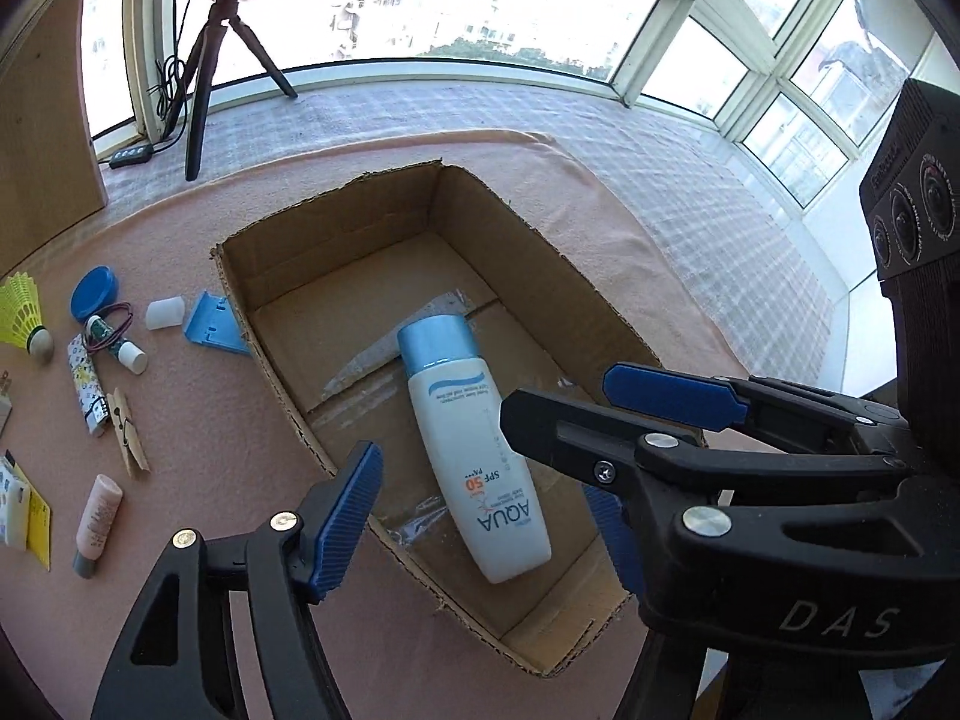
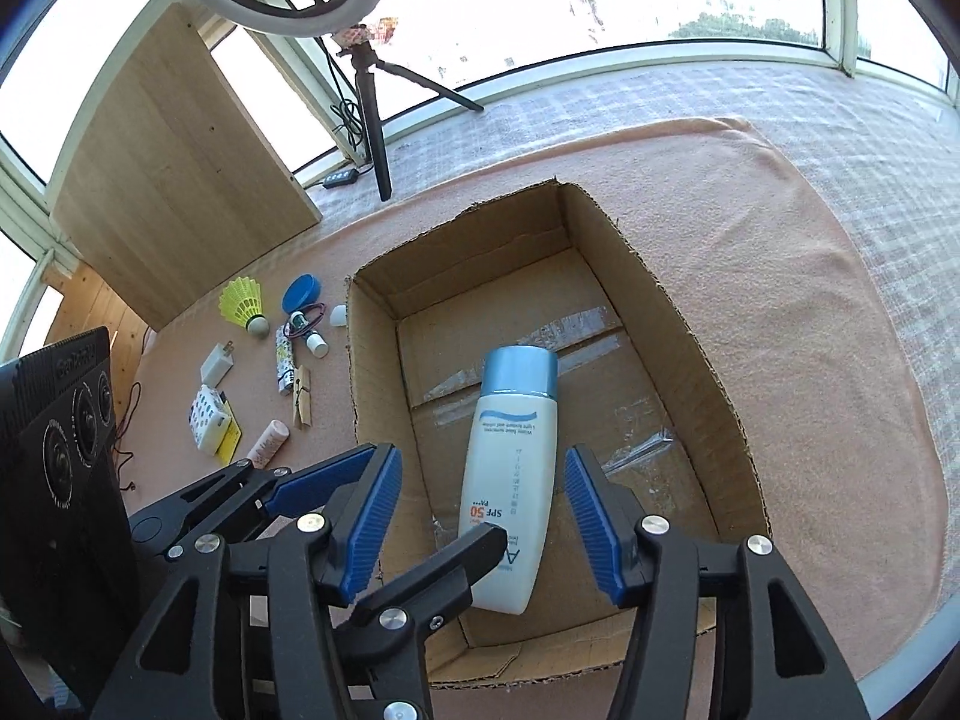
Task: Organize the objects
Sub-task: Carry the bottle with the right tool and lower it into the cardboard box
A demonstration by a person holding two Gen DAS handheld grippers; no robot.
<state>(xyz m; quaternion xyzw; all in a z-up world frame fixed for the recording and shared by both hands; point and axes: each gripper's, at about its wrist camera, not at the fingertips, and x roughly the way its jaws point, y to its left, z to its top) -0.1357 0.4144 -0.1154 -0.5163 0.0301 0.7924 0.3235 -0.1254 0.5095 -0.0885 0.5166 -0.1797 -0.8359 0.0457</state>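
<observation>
A white sunscreen bottle [image 1: 474,450] with a light blue cap [image 1: 433,343] lies flat on the floor of an open cardboard box [image 1: 336,228], cap pointing toward the far wall. The box rests on a pink cloth [image 1: 180,516] covering the surface. The left gripper [image 1: 486,516] hovers above the near end of the box with its blue-padded fingers [image 1: 348,516] spread wide and empty; the bottle's lower half lies between and below them, not touched. The right gripper [image 2: 480,522] is likewise spread wide and empty, the bottle's base [image 2: 504,588] lying below the gap between its fingers [image 2: 591,516]. Left of the box on the cloth lie a yellow shuttlecock [image 2: 243,306], a blue lid [image 2: 302,293], a wooden clothespin [image 2: 302,399], a small pink tube [image 1: 96,525] and a white plug [image 2: 217,363]. A tripod [image 2: 375,120] stands near the window.
</observation>
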